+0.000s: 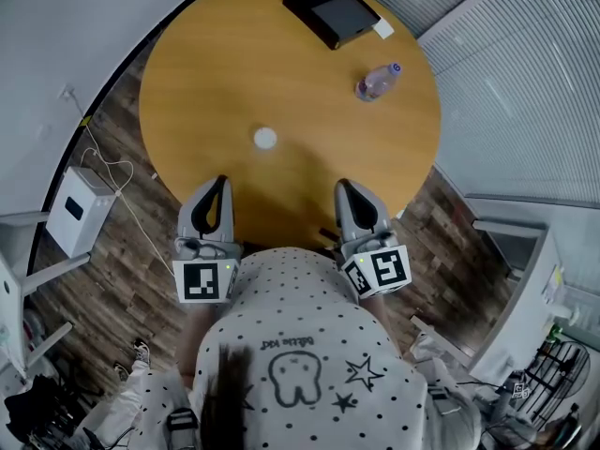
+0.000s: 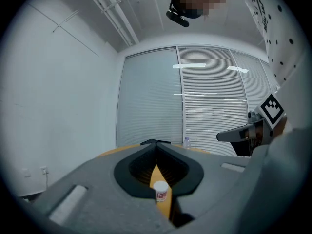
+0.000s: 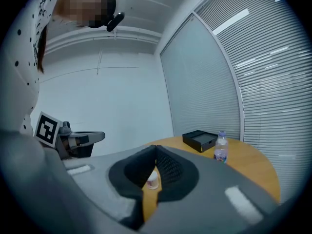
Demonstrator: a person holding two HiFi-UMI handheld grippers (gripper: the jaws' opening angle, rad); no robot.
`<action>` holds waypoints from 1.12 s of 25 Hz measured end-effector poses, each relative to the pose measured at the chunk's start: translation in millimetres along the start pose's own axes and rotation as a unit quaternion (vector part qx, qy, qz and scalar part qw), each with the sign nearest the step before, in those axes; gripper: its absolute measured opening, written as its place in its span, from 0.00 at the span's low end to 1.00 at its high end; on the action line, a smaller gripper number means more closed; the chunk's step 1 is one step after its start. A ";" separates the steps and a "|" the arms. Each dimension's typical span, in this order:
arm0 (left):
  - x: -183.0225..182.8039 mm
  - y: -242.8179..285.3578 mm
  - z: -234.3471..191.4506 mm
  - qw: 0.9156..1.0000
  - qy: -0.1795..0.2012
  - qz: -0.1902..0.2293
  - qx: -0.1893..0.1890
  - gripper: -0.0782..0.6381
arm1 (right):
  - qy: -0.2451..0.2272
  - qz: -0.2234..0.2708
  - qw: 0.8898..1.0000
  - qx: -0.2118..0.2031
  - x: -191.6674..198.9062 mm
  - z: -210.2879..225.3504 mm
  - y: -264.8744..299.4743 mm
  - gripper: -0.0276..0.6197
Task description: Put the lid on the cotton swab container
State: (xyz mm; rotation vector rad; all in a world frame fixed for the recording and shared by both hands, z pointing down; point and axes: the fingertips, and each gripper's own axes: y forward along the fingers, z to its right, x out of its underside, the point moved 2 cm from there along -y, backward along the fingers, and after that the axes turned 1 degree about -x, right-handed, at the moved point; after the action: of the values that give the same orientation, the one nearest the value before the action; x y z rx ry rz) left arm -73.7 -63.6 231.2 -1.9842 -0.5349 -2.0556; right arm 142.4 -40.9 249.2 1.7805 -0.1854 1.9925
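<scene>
A small white cotton swab container [image 1: 265, 139] with a red label stands alone near the middle of the round wooden table [image 1: 206, 73]. Its top looks white; I cannot make out a separate lid. My left gripper [image 1: 221, 182] and right gripper [image 1: 341, 186] hover side by side over the table's near edge, well short of the container. Both are shut with nothing between the jaws. In the left gripper view the container [image 2: 161, 190] shows through the gap below the closed fingertips of that gripper [image 2: 156, 143]. It shows the same way as the container [image 3: 153, 180] below the right gripper [image 3: 156, 147].
A black box [image 1: 333, 11] lies at the table's far edge, with a clear water bottle [image 1: 377, 82] on its side nearer to me on the right. A white box [image 1: 79, 210] with a cable sits on the wooden floor at left. Blinds line the right wall.
</scene>
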 end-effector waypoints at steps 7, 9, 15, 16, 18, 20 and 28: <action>-3.2 2.9 2.2 1.000 -0.005 -0.002 0.001 0.12 | 0.001 -0.001 1.000 -0.007 -2.1 -1.8 3.1 0.05; -1.9 1.8 2.6 1.000 -0.006 -0.003 0.001 0.12 | 0.000 0.000 1.000 -0.010 -1.6 -3.7 3.1 0.05; -0.7 3.6 1.9 1.000 0.006 -0.003 0.004 0.12 | -0.008 -0.009 1.000 -0.017 -0.4 -6.6 6.9 0.05; -1.7 4.0 2.2 1.000 0.001 -0.001 0.003 0.12 | -0.009 -0.010 1.000 -0.017 -0.6 -6.8 7.1 0.05; -1.1 3.7 2.5 1.000 -0.002 -0.002 0.003 0.12 | -0.010 -0.011 1.000 -0.017 -0.7 -6.9 6.8 0.05; -0.8 3.3 3.4 1.000 -0.004 -0.003 0.004 0.12 | -0.011 -0.011 1.000 -0.016 -0.5 -6.8 6.3 0.05; -0.9 1.7 1.8 1.000 0.001 0.001 0.002 0.12 | -0.012 -0.011 1.000 -0.018 0.8 -8.7 6.4 0.05</action>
State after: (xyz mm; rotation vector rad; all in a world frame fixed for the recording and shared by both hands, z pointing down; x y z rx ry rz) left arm -71.3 -64.5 230.5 -1.9802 -0.5370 -2.0536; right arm 131.7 -43.0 249.9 1.7779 -0.2075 1.9420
